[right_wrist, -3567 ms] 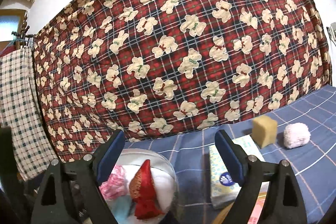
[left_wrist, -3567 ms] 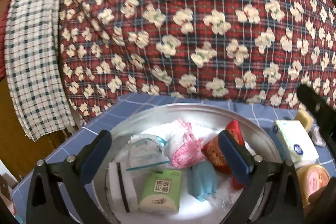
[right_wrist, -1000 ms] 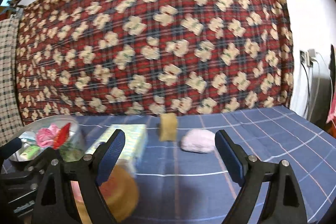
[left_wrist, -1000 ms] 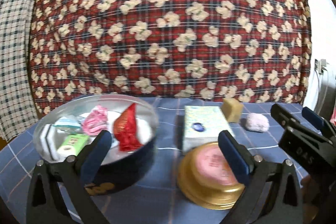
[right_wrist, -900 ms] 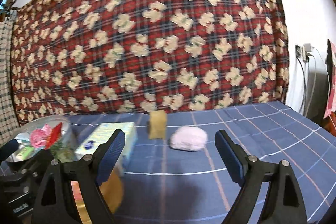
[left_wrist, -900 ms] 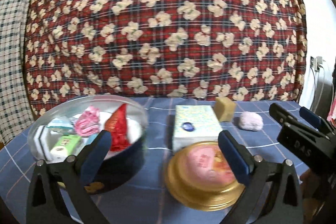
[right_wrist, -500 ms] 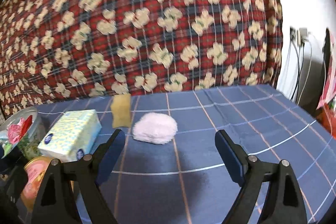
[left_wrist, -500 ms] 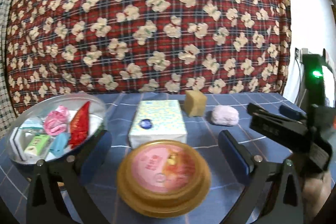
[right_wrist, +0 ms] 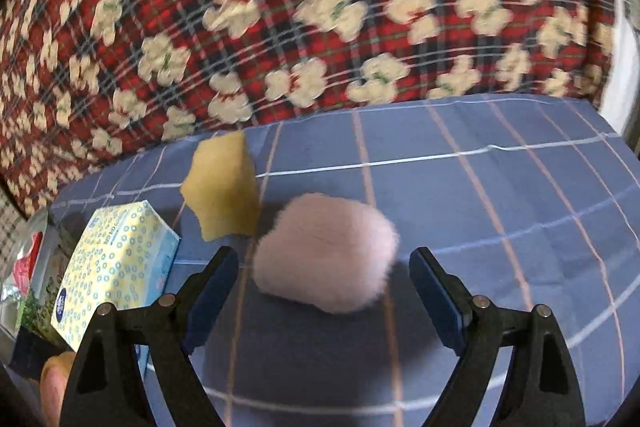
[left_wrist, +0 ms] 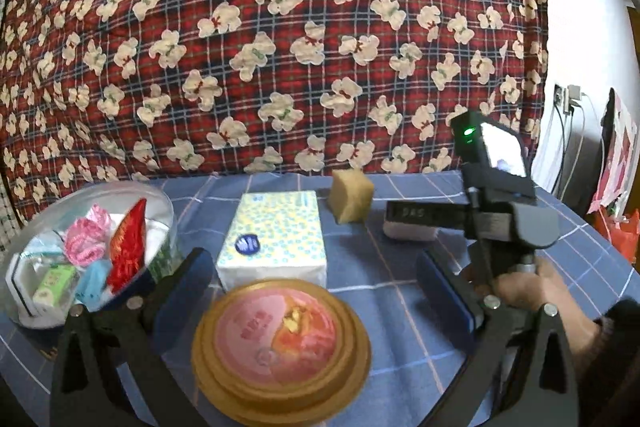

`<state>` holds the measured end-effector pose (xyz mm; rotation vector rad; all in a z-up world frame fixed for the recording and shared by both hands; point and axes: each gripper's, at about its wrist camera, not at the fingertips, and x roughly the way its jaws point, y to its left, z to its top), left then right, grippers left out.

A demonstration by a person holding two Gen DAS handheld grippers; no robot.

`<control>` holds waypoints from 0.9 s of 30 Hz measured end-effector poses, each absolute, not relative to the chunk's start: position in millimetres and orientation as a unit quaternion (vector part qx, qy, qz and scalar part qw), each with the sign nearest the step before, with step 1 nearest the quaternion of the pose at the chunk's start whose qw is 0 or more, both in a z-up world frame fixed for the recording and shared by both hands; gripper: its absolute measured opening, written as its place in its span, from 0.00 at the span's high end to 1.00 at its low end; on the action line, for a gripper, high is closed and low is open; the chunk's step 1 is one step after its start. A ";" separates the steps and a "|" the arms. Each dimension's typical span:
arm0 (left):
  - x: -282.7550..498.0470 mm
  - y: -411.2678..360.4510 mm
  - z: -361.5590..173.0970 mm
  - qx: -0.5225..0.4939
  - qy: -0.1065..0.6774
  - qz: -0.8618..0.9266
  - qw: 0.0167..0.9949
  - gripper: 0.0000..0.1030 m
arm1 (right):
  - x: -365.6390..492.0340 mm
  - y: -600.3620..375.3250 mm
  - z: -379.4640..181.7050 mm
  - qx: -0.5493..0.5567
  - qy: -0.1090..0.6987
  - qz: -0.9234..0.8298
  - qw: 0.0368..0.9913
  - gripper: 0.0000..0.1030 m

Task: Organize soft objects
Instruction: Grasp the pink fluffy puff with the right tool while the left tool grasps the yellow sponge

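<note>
A fluffy pink puff [right_wrist: 326,253] lies on the blue checked cloth, just ahead of my right gripper [right_wrist: 324,277], which is open with the jaws wide on either side of it and not touching. In the left wrist view that puff [left_wrist: 408,233] is mostly hidden behind the right gripper's finger. A yellow sponge block [right_wrist: 224,187] [left_wrist: 351,201] stands behind it. My left gripper [left_wrist: 314,287] hangs open and empty over a gold lid with a pink face [left_wrist: 280,343]. A round tin [left_wrist: 162,211] at the left holds several soft items. A tissue pack [left_wrist: 276,237] [right_wrist: 116,263] lies between.
A red plaid quilt with cream bears [left_wrist: 280,39] hangs behind the table. A person's hand [left_wrist: 532,287] holds the right gripper at the right. Cables and a socket [left_wrist: 568,99] are on the white wall at the far right. Bare blue cloth [right_wrist: 500,207] lies right of the puff.
The right gripper has swung right and dipped down to the pink puff, which now sits between its open jaws. The left gripper has drifted right, off the tin, to over the gold lid.
</note>
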<state>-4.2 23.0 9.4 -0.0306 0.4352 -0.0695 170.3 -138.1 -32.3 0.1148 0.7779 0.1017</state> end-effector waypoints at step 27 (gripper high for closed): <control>145.8 -43.7 38.4 0.001 0.305 -0.041 0.951 0.18 | 160.4 -213.2 17.2 0.078 0.250 -0.009 0.965 0.66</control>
